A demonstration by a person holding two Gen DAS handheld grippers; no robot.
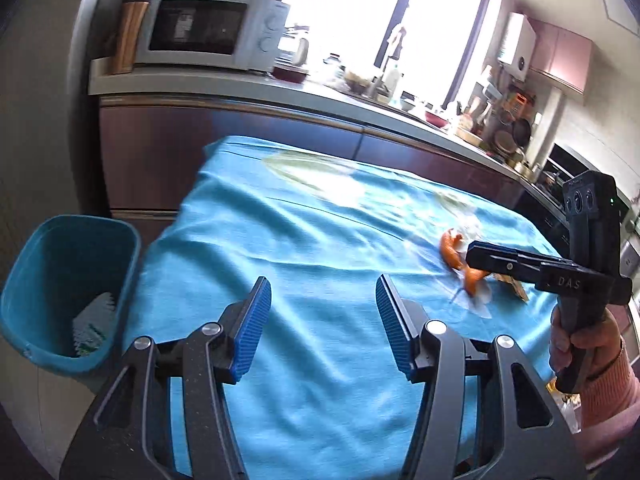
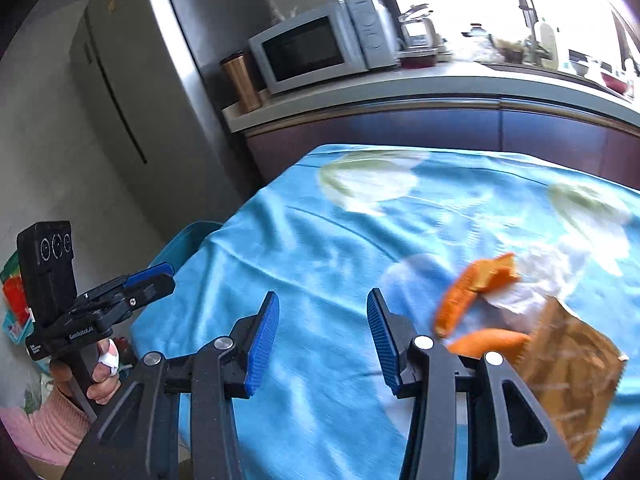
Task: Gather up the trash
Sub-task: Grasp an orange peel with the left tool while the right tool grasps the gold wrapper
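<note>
Two orange peel pieces (image 2: 466,294) lie on the blue tablecloth (image 2: 320,240), beside a crumpled white tissue (image 2: 536,280) and a brown wrapper (image 2: 572,376). My right gripper (image 2: 322,332) hovers open just left of them, with nothing between its blue pads. In the left wrist view the peels (image 1: 452,252) sit right at the tip of the right gripper (image 1: 474,258). My left gripper (image 1: 323,320) is open and empty over the cloth's near left part. A blue bin (image 1: 68,292) stands on the floor left of the table with white crumpled paper (image 1: 94,324) inside.
Behind the table runs a dark cabinet under a counter (image 1: 240,88) with a microwave (image 1: 212,32), a copper canister (image 2: 240,80) and kitchen clutter. A grey fridge (image 2: 120,100) stands at the left. From the right wrist view the left gripper (image 2: 160,276) is near the bin's rim (image 2: 188,236).
</note>
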